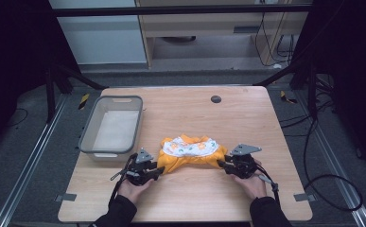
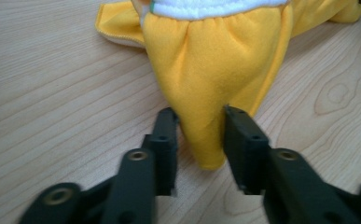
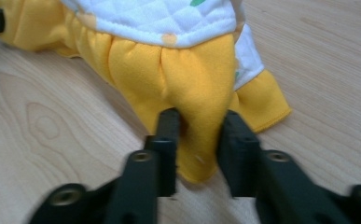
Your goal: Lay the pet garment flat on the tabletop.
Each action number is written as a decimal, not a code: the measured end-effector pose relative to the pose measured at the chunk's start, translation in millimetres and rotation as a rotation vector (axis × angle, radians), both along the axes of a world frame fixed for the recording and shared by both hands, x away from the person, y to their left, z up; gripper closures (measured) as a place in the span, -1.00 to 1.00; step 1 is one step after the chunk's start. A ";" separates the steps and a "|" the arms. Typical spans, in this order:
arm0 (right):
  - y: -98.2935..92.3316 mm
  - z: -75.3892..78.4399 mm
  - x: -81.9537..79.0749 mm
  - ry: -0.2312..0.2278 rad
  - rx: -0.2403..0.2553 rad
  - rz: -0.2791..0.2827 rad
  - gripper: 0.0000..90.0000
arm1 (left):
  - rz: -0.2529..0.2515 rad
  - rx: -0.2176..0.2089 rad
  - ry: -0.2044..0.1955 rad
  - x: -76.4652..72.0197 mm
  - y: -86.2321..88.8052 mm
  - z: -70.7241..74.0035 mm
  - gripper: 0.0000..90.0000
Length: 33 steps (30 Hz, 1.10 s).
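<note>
Low over wooden table (image 1: pixel 247 118), each tool (image 1: pixel 158 171) (image 1: pixel 221 164) pinches yellow garment (image 1: pixel 190 152) ends.

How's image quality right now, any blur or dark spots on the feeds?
High view: wooden table evenly lit, surroundings dark. Left gripper view: yellow garment fairly sharp, jaw bases soft at the bottom edge. Right gripper view: same, fabric clear, near jaw parts blurred.

In the left gripper view the top edge cuts off the yellow fleece garment with a white quilted panel (image 2: pixel 215 60). In the right gripper view that panel's print runs past the top edge. In the high view the print is too small to read.
</note>
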State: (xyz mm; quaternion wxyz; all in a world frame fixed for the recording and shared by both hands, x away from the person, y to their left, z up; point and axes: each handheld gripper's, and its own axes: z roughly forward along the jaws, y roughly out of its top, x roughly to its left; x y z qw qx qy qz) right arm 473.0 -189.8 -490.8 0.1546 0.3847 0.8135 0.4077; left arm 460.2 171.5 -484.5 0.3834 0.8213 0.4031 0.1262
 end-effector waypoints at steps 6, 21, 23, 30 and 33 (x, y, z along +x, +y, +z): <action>-1.7 19.0 -9.6 0.023 0.044 0.032 0.92 | -0.014 -0.073 -0.025 -6.4 7.1 19.0 0.91; -14.8 50.4 -71.7 0.092 0.144 0.151 0.87 | -0.107 -0.122 0.048 -65.1 26.3 36.2 0.87; -15.0 38.7 -74.8 0.119 0.116 0.139 0.84 | -0.109 -0.068 0.048 -70.8 22.6 27.7 0.76; -12.4 15.3 -69.2 0.118 0.018 0.095 0.54 | -0.065 -0.022 0.033 -67.0 19.4 13.7 0.19; -13.1 17.3 -70.6 0.076 0.023 0.088 0.35 | -0.048 -0.060 -0.016 -67.3 24.4 20.3 -0.09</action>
